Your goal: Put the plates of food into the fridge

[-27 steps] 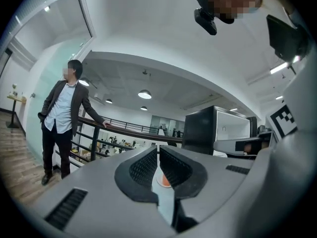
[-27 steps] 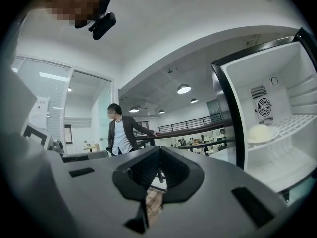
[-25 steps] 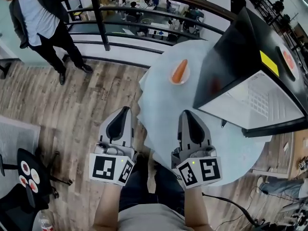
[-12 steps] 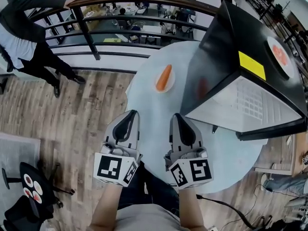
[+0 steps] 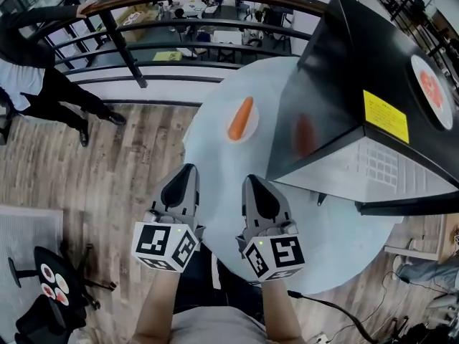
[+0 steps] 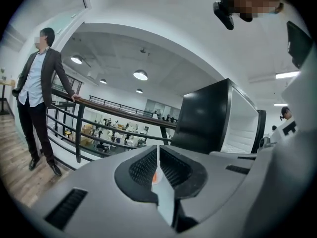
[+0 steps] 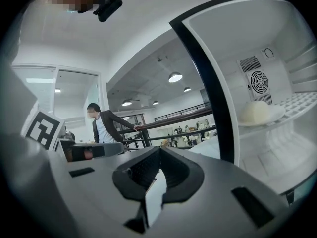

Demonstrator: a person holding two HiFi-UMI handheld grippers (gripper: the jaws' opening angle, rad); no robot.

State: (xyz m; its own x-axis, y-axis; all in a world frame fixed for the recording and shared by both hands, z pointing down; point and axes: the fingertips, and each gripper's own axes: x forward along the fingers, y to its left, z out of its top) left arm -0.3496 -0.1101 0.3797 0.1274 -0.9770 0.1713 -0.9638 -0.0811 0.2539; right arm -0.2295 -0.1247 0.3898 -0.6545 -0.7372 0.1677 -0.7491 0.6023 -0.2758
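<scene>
Round pale table (image 5: 219, 160), small plate (image 5: 252, 126) bearing what looks like a carrot (image 5: 241, 118), black fridge (image 5: 337, 77) beside it

An orange carrot (image 5: 242, 117) is lying on a small round white plate (image 5: 253, 128), far on the pale blue round table (image 5: 215, 153). At right, the boxy black fridge (image 5: 337, 56) is showing a white inside, a yellow label (image 5: 385, 116) and a reddish smear (image 5: 305, 133), perhaps a reflection. The grey left gripper (image 5: 188, 170) and grey right gripper (image 5: 252, 180) are wearing black-and-white square markers.
</scene>
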